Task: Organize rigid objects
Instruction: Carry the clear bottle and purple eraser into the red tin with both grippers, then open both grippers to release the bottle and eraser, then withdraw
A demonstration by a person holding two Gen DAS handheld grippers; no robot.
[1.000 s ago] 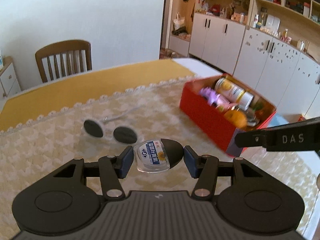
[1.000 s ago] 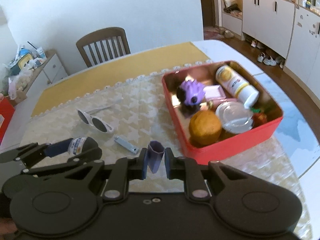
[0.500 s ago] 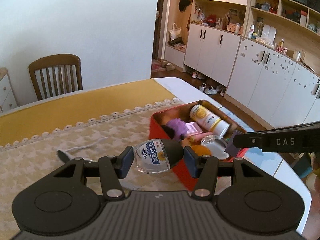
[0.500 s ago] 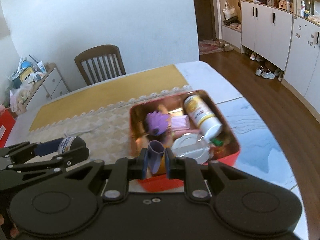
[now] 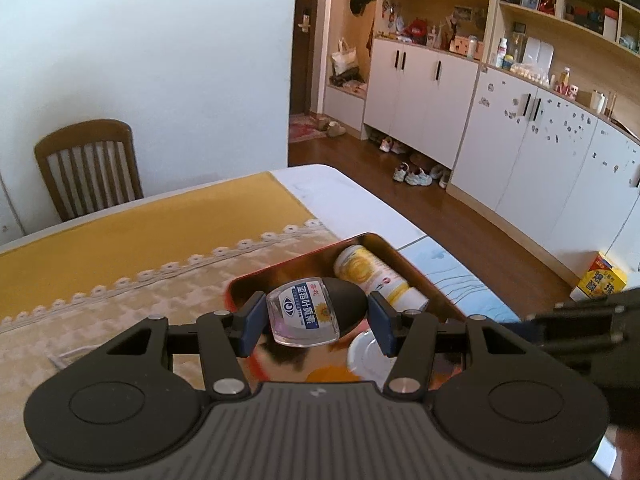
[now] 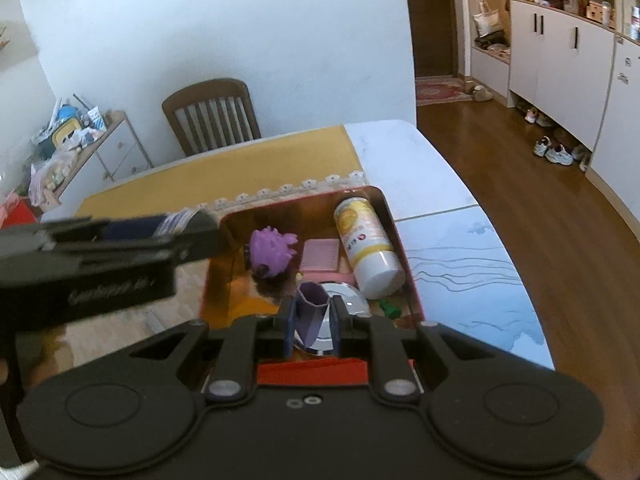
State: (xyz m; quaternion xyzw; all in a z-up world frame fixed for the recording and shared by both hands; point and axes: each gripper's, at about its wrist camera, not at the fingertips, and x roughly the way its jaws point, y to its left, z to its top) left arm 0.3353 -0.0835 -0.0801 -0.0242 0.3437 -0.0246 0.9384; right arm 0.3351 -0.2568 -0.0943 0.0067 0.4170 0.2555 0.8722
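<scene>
My left gripper [image 5: 312,322] is shut on a small clear bottle [image 5: 306,313] with a black cap and a blue-and-white label, held lying sideways over the red tin box [image 5: 280,270]. My right gripper [image 6: 313,322] is shut on a small purple hexagonal tube [image 6: 311,312], hanging above the near end of the same red box [image 6: 410,276]. Inside the box lie a yellow-and-white can [image 6: 366,246], a spiky purple toy [image 6: 272,250], a pink packet [image 6: 321,255], a round silver lid [image 6: 347,300] and an orange thing [image 6: 250,306]. The left gripper [image 6: 100,256] shows blurred at the left of the right wrist view.
The box stands near the right end of a table with a cream lace-edged cloth [image 5: 100,312] over a yellow one [image 5: 160,232]. A wooden chair [image 6: 212,112] stands behind the table. White cabinets [image 5: 520,148] and wood floor [image 6: 520,160] lie to the right.
Both grippers have travelled right across the table with their objects and now hang over the red box. The sunglasses and nail clipper on the cloth have dropped out of view.
</scene>
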